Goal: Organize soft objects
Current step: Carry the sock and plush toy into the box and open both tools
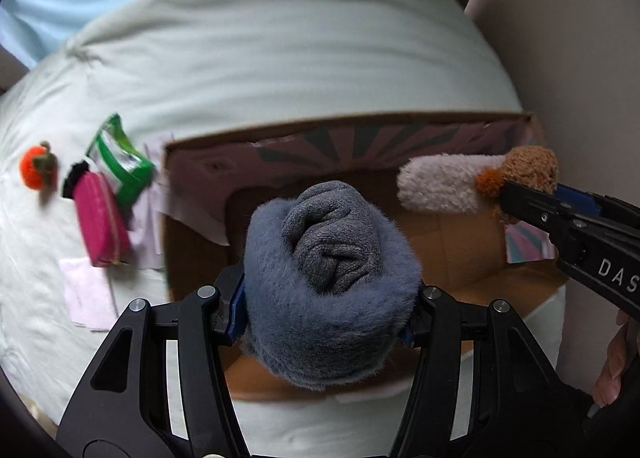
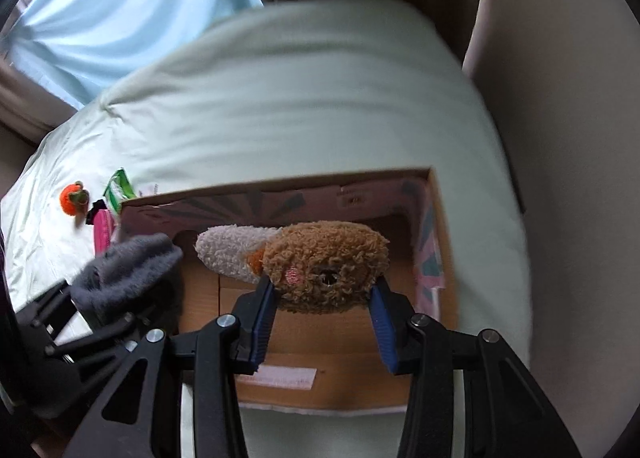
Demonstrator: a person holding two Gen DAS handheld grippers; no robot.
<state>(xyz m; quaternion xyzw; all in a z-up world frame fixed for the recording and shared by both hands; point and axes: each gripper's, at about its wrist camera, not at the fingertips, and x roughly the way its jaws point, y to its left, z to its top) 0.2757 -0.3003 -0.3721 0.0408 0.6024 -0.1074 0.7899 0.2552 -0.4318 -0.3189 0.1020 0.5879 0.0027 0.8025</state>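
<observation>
Left hand-held gripper (image 1: 326, 314) clamps rolled blue-grey socks (image 1: 330, 286); right hand-held gripper (image 2: 324, 294) clamps brown plush toy (image 2: 326, 262) above cardboard box (image 2: 438, 242), 12 o'clock.

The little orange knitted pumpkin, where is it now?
In the left wrist view, the orange knitted pumpkin lies far left on the pale bedspread, beside the pink zip pouch.

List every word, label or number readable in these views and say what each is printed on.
"DAS": white letters on the right hand-held gripper body, cut off by the frame edge.
White label on the box floor: print too blurred to read.
Green packet on the bed: print too blurred to read.
Nothing else legible.
</observation>
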